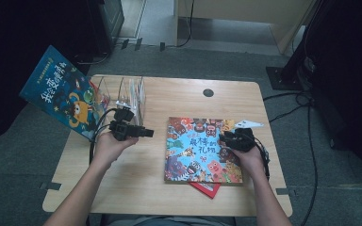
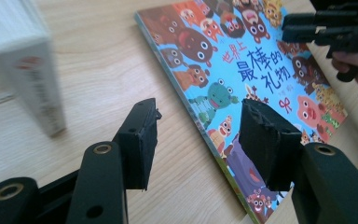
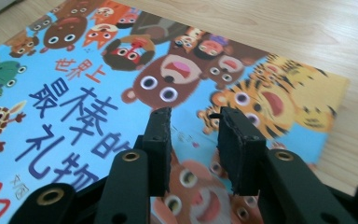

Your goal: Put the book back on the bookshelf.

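Over the picture book, the right claw gapes narrowly, empty.

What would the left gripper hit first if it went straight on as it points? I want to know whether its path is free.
Probably the left edge of the animal picture book; the left gripper points at it with jaws open and empty.

We see both forearms entering from the lower edge of the high view. The left hand grips the left gripper, pointing level toward the right hand, its jaws well apart with nothing between them. The right gripper tilts downward, its jaws narrowly spaced with an empty gap; a cable trails from each.
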The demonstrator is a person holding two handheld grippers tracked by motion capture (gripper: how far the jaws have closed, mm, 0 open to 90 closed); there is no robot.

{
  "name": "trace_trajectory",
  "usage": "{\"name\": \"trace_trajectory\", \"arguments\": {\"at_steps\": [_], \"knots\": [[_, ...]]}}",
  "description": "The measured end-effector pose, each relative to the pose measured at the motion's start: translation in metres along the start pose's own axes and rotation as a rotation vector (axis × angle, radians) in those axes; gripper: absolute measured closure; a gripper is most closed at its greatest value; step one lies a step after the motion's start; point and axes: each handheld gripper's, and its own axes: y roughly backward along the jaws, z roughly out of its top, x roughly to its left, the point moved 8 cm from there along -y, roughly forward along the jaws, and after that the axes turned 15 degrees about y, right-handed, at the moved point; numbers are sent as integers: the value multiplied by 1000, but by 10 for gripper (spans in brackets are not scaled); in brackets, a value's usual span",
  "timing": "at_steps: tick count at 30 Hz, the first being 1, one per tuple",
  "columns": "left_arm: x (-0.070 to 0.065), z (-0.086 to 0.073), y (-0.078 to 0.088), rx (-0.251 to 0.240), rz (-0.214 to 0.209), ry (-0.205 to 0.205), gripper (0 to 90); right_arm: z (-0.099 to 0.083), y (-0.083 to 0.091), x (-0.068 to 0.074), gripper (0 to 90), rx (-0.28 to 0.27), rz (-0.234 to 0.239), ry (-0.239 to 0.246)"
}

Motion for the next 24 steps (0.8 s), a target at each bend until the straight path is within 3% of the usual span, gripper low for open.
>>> {"name": "trace_trajectory", "arguments": {"at_steps": [4,8,11,14,19,22,24], "knots": [[-6,-3,-11,-7,-1,-29,478,-7,8,-5,708,5,-22,-26],[-10,-7,-20,17,-7,-53,477,-14,17,-10,750,6,-40,-55],[-12,-8,-28,17,-29,-43,474,-20,23,-15,782,10,-66,-77],[-12,-12,-35,34,-42,-34,473,-26,29,-20,808,14,-94,-97],[-12,-23,-45,82,-30,-73,481,-34,34,-31,835,29,-138,-143],[-13,-28,-46,68,-23,-106,494,-37,29,-31,847,52,-135,-137],[-13,-29,-46,58,-36,-105,496,-36,25,-30,874,66,-147,-118]]}}
